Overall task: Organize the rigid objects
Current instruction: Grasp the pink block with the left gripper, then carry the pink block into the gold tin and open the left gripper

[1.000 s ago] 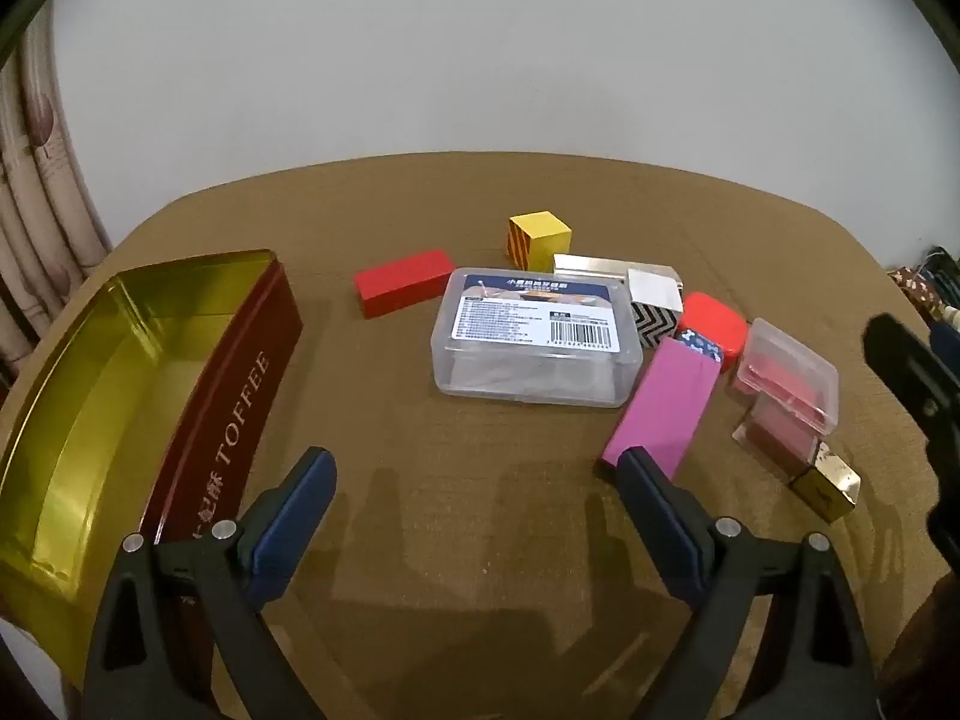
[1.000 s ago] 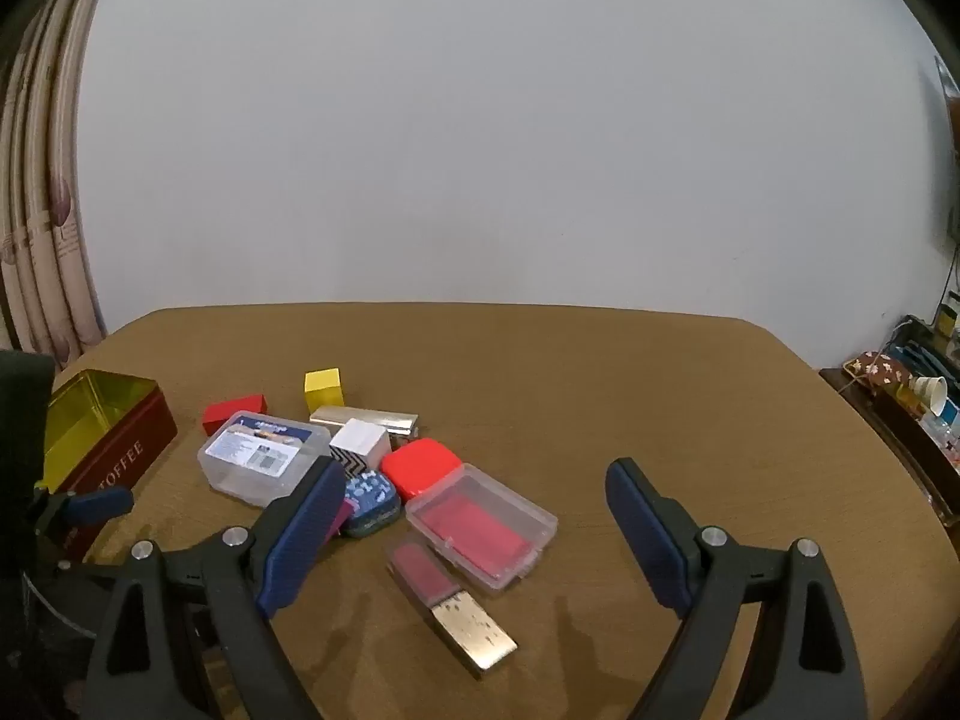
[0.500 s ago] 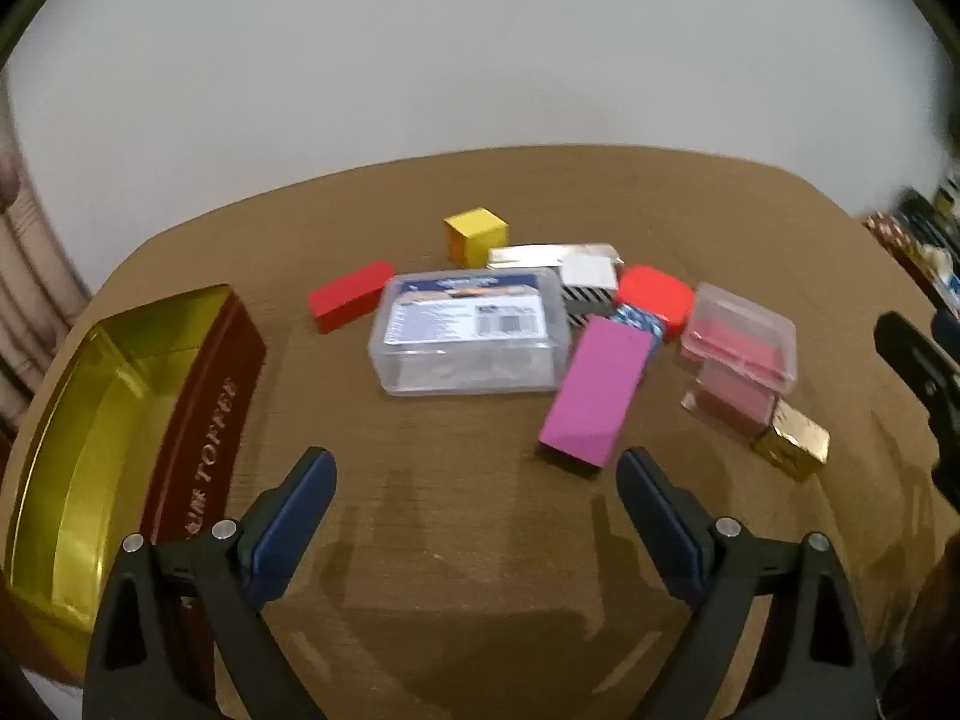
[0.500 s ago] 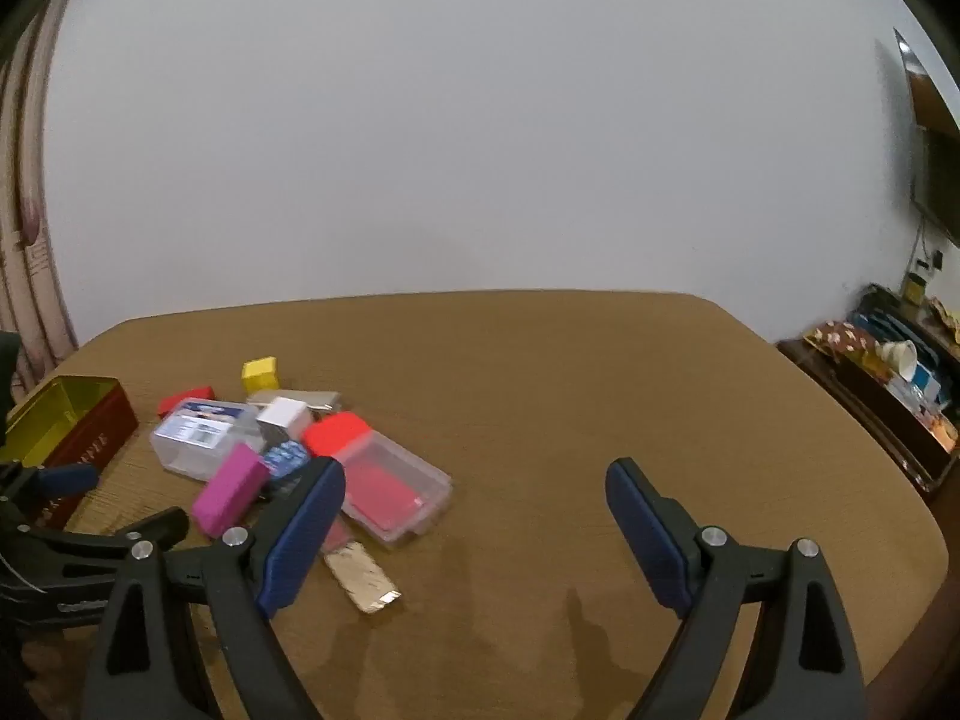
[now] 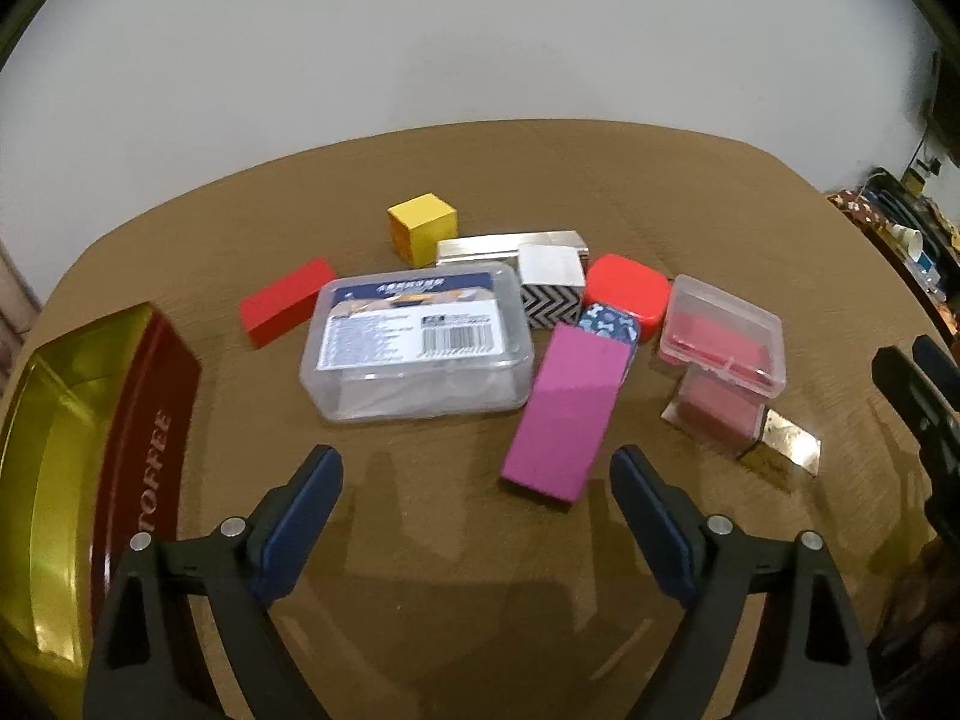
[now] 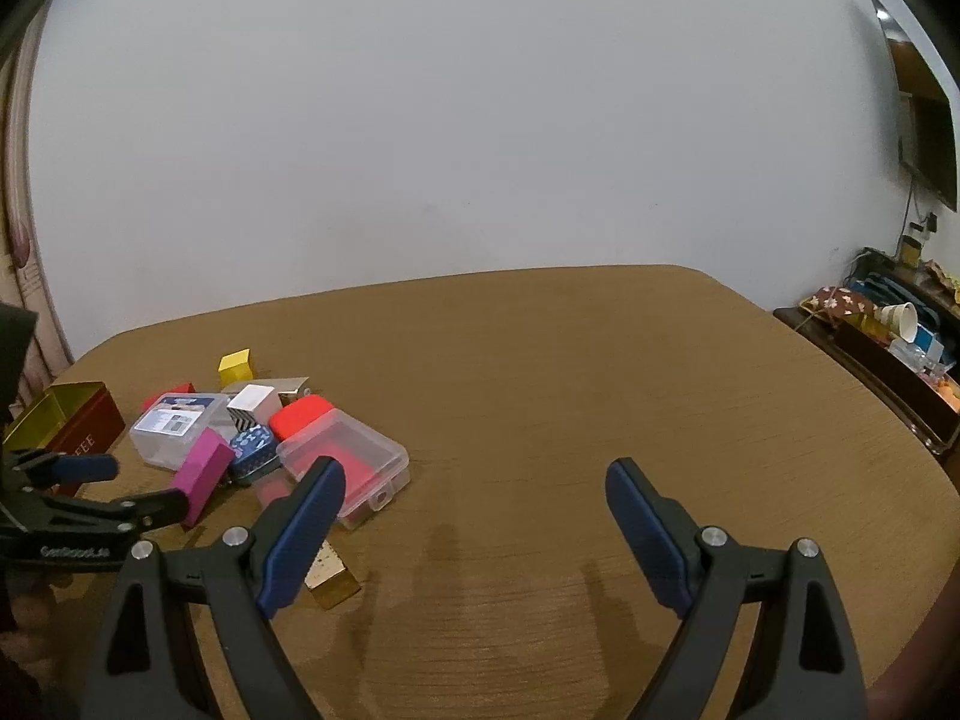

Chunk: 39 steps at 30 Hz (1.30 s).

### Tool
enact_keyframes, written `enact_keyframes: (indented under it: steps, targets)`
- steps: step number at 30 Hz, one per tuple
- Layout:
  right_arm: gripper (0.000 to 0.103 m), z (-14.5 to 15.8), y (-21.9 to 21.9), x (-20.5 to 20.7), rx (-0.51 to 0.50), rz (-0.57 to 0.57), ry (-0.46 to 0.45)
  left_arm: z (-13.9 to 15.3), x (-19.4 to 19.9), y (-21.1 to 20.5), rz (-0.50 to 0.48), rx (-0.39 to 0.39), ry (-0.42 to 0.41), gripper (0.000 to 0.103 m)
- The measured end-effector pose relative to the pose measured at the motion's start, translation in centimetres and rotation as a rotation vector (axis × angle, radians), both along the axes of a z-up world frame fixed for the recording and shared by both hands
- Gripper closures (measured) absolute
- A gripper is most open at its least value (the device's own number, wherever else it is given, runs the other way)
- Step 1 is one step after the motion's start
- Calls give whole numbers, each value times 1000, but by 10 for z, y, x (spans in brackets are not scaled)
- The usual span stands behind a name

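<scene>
Plain white wall backs a brown rounded surface (image 5: 420, 630) carrying a loose cluster of small rigid objects. At the left edge sits an open red toffee tin (image 5: 90, 450) with a gold interior, nothing visible inside it. Near the middle lies a clear plastic case (image 5: 417, 339) with a barcode label on its lid. A red block (image 5: 287, 300) lies just to its left, and a yellow cube (image 5: 422, 228) stands behind it, next to a long silver box (image 5: 510, 242). A white box with a zigzag side (image 5: 551, 285) sits against the case's right rear corner, beside a rounded red tin (image 5: 627, 296). A magenta box (image 5: 567, 411) lies along the case's right side, its far end resting on a small blue patterned tin (image 5: 609, 323). To the right, a small clear box with red contents (image 5: 723, 336) sits over one end of a dark red and gold box (image 5: 744, 426).

The left claw (image 5: 477, 483) hangs above bare surface in front of the case and magenta box; its jaws stand wide, have just been closing slightly, and have nothing between them. The right claw (image 6: 474, 495) hangs to the right of the cluster, wide apart and empty.
</scene>
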State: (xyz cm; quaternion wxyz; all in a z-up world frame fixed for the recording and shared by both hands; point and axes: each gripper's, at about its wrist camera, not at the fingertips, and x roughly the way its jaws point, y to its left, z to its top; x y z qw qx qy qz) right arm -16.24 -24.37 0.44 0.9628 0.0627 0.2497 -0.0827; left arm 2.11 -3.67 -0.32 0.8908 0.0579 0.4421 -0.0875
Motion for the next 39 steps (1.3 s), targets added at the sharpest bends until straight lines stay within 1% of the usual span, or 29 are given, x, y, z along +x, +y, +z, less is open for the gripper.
enact_keyframes:
  steps: [6,9,10,11,12,13,14,17,18,23,27,30,32,34,36,38,39]
  targets:
    - [12,-4,-7,0,49,1,6,-6,15,-10,-37,-6,39,15]
    - [12,-5,-9,0,60,4,10,-9,23,-13,-64,14,46,16]
    - [12,-5,-8,0,59,4,10,-11,25,-16,-70,13,53,22]
    - [12,-6,-7,0,58,6,12,-13,27,-19,-80,10,65,36]
    - [12,-6,-7,1,57,8,14,-14,31,-22,-93,-2,84,38]
    - [12,-6,-8,1,56,11,17,-14,33,-21,-99,-8,77,42]
    - [12,-7,-8,1,56,13,18,-13,35,-22,-102,-24,77,57]
    - [12,-8,-7,2,61,14,20,-14,31,-27,-102,-48,84,74]
    - [12,-8,-7,1,64,13,20,-13,30,-27,-100,-57,87,76]
    - [12,-9,-9,-1,77,10,16,-10,19,-31,-111,-73,95,77]
    - [12,-8,-10,-1,74,10,17,-6,6,-35,-115,-81,87,77]
    - [12,-8,-10,0,71,10,20,7,-8,-27,-105,-99,74,77]
    - [12,-8,-10,0,69,9,22,20,-16,-19,-79,-86,62,77]
    - [12,-8,-10,0,65,10,23,37,-23,-3,-56,-86,51,77]
    - [12,-8,-8,-1,59,9,23,58,-28,20,-12,-57,29,77]
    - [12,-8,-8,-1,55,9,22,75,-24,58,28,-54,27,77]
    - [12,-8,-7,-1,51,8,22,82,-23,77,67,-38,19,77]
